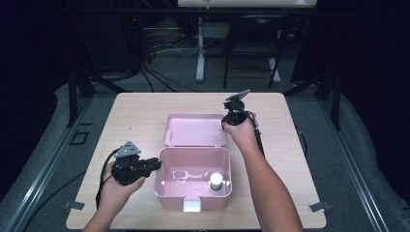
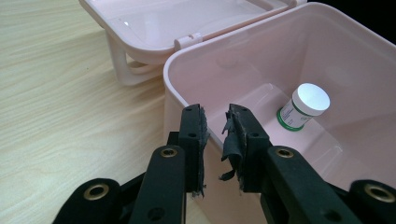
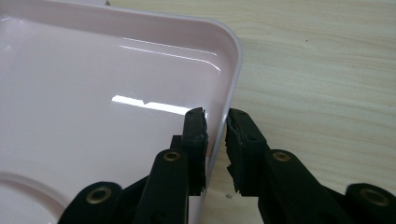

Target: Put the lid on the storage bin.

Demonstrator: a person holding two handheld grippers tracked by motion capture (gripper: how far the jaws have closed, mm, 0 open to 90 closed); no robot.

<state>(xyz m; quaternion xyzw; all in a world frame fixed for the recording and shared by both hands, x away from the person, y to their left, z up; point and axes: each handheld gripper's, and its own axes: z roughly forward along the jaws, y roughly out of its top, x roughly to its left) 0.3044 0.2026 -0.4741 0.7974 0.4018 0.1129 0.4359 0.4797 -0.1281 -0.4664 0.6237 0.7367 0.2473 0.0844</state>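
A pink plastic box [image 1: 193, 186] sits near the front edge of a pale wood-grain table [image 1: 130, 111], its hinged lid [image 1: 195, 129] thrown back flat on the tabletop behind it. The plastic is smooth and glossy, with rounded corners and a small white latch at the front. Inside, by the right wall, stands a little round bottle [image 1: 215, 181] with a white cap.

The left gripper [image 1: 153, 165] is held against the box's left wall. Its own view shows the two black jaws straddling that rim, one outside and one inside, the torn dark padding on them frayed and hanging; the wall lies between them, but I cannot tell whether the pads actually press on it. That view also gives the bottle [image 2: 302, 106] its green band and printed label, which the high view is too small to show.

The right gripper [image 1: 233, 112] is at the lid's right edge. From above the hand hides the tips; the right gripper view shows the jaws set either side of the lid's thin raised rim [image 3: 229, 84], with a sliver of gap still visible beside the outer pad, so not clamped. Bright light streaks lie across the lid's shiny inner face.
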